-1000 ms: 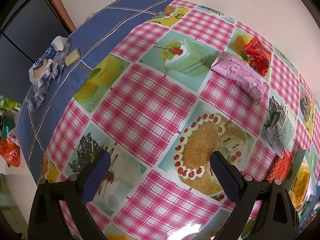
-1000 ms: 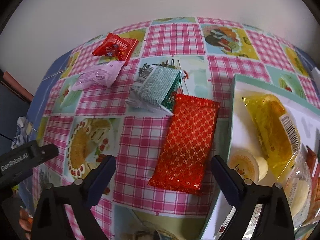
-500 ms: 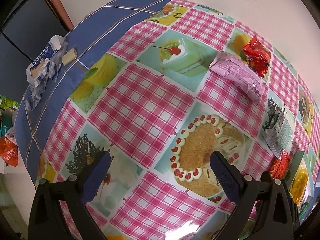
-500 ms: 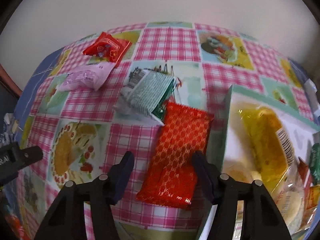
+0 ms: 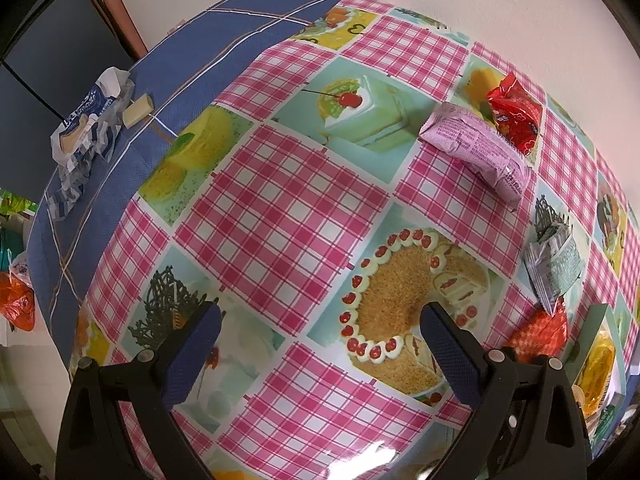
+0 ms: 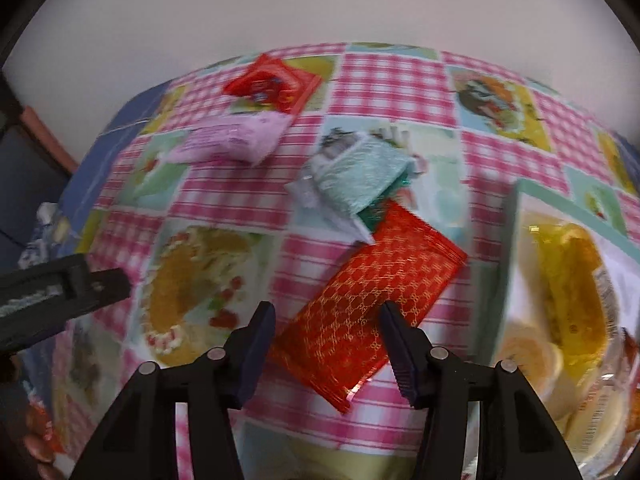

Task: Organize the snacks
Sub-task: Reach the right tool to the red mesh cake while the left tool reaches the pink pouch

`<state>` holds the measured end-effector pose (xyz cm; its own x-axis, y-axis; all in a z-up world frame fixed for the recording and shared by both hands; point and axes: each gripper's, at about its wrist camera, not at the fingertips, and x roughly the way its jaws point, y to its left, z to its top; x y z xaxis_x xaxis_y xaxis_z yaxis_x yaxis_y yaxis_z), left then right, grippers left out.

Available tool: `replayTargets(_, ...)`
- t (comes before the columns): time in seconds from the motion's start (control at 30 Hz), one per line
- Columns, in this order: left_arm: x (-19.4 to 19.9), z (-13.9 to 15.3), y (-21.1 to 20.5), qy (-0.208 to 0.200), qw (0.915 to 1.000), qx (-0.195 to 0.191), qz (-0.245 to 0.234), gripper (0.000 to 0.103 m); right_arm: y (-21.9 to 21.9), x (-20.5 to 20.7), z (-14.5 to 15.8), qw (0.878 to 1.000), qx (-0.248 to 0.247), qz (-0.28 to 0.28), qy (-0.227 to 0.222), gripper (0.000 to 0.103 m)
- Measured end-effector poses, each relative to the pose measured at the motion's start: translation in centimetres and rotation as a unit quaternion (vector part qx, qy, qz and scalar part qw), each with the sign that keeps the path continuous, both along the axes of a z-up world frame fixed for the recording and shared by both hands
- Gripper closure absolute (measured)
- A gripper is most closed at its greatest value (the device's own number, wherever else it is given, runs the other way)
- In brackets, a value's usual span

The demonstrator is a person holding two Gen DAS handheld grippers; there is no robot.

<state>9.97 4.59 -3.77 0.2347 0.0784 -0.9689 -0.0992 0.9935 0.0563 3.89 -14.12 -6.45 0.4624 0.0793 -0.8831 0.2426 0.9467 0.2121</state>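
Observation:
In the right wrist view a red gold-patterned packet [image 6: 366,298] lies on the checked tablecloth, its near end between my right gripper's [image 6: 326,326] partly closed jaws, which stand either side of it; contact is unclear. Beyond it lie a green-white packet [image 6: 356,178], a pink packet [image 6: 236,144] and a small red packet [image 6: 272,84]. A pale green tray [image 6: 520,200] at the right holds a yellow packet [image 6: 568,276] and other snacks. My left gripper [image 5: 318,326] is open and empty over the cake picture; the pink packet [image 5: 476,146], small red packet [image 5: 514,114] and green-white packet [image 5: 556,264] lie at its right.
A blue-white wrapper [image 5: 86,120] and a small cream block [image 5: 138,110] lie on the blue cloth at the far left. A wall runs behind the table. The left gripper's body [image 6: 60,292] shows at the left of the right wrist view.
My right gripper has moved down onto the red patterned packet and its jaws have narrowed around it. The left gripper has drifted slightly and stays open.

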Motion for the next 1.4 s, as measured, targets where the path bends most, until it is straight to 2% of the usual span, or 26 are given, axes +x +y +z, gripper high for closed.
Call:
replayTargets(0.1,0.0,0.0,0.1,0.001,1.0,0.0,0.001,0.003,-0.4,0.0,0.2,1.0,0.01,-0.013,-0.004,0.047)
replayTargets(0.33,0.2,-0.5,0.3,0.006,1.0,-0.002,0.001,0.003,-3.4,-0.7,-0.1,0.995,0.029,-0.091,-0.003,0.047)
replayTargets(0.43,0.3,-0.7,0.3,0.008,1.0,-0.002,0.002,0.003,-3.5,-0.6,-0.5,0.994,0.038,-0.1,0.006,0.046)
replayTargets(0.53,0.4,-1.1,0.5,0.011,0.9999,-0.002,0.004,0.003,-3.8,-0.5,-0.8,0.993,0.048,-0.109,0.007,0.041)
replayTargets(0.6,0.5,-1.2,0.6,0.013,0.9999,-0.004,0.005,0.003,-3.7,-0.2,-0.8,0.992,0.058,-0.109,0.002,0.035)
replayTargets(0.67,0.6,-1.4,0.7,0.014,0.9999,-0.005,0.006,0.003,-3.5,0.0,-0.9,0.992,0.06,-0.11,0.001,0.035)
replayTargets(0.77,0.8,-1.6,0.8,0.014,0.9999,-0.006,0.006,0.003,-2.8,0.6,-0.9,0.994,0.046,-0.104,0.0,0.033)
replayTargets(0.9,0.7,-1.6,0.9,0.014,0.9999,-0.007,0.003,0.003,-2.0,1.2,-1.0,0.995,0.038,-0.092,-0.001,0.023)
replayTargets(1.2,1.5,-2.2,1.2,0.02,0.9998,-0.002,0.004,0.003,0.6,3.3,-1.6,0.996,-0.052,-0.064,0.016,0.023)
replayTargets(1.4,1.5,-2.7,1.0,0.023,0.9997,-0.002,0.005,0.003,0.4,3.4,-2.0,0.995,-0.077,-0.054,0.03,0.023)
